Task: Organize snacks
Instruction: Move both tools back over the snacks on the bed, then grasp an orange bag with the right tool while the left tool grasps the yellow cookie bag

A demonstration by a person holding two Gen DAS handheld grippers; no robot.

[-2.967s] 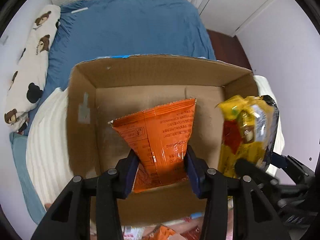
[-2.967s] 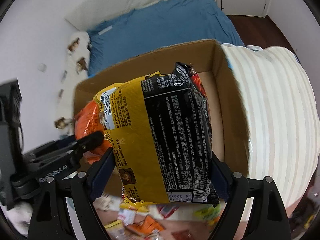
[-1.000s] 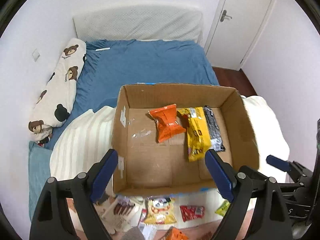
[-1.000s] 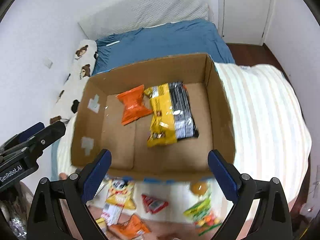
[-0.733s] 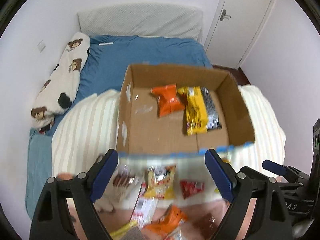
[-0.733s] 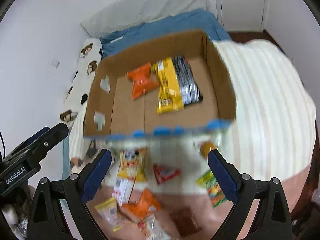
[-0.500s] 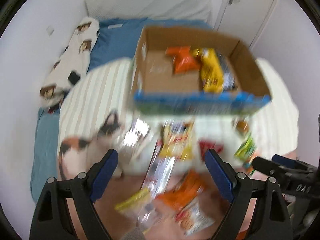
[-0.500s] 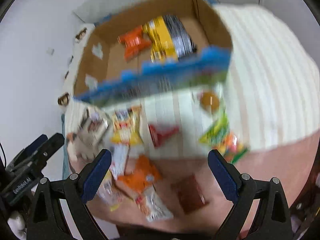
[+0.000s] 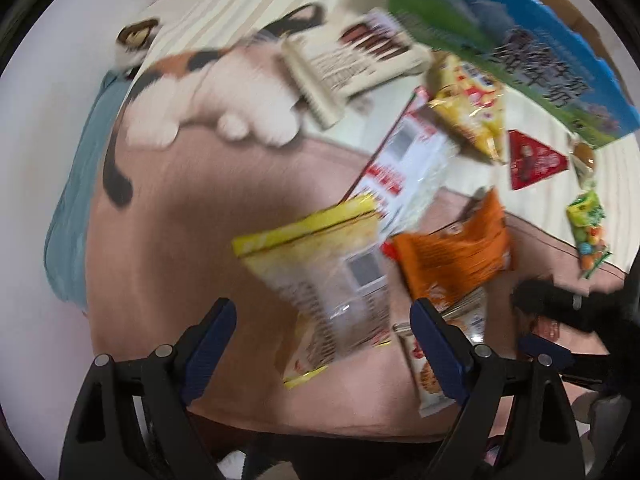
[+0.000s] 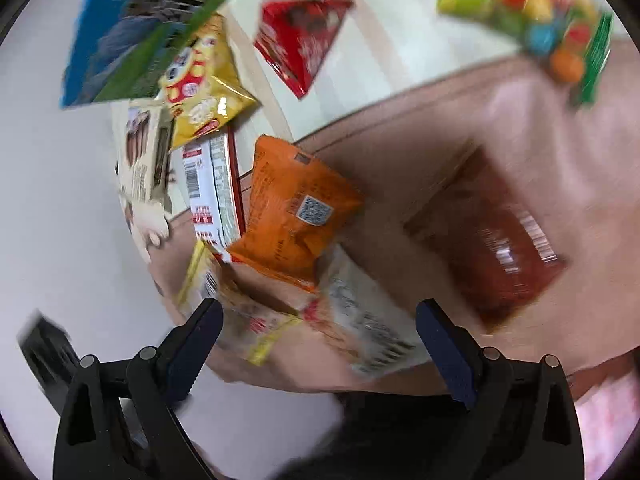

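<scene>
Several snack packs lie loose on a cat-print blanket (image 9: 192,208). My left gripper (image 9: 324,320) is open and empty above a yellow-edged clear pack (image 9: 320,276), with an orange bag (image 9: 456,256) to its right. My right gripper (image 10: 320,320) is open and empty above a clear printed pack (image 10: 360,320) and the orange bag (image 10: 296,208). A dark red pack (image 10: 492,236) lies to the right. The cardboard box's blue-green printed side (image 9: 520,52) shows at the top; it also shows in the right wrist view (image 10: 132,36).
Further off lie a yellow chip bag (image 9: 472,104), a red triangular pack (image 9: 532,160), a white-and-red box (image 9: 404,168), a biscuit box (image 9: 352,60) and a green candy bag (image 9: 588,228). The right gripper's black frame (image 9: 568,312) shows at right. The frames are motion-blurred.
Both grippers let go of their packs in the box, pulled back, and swung down to the loose snacks in front of the box. Both are open and empty.
</scene>
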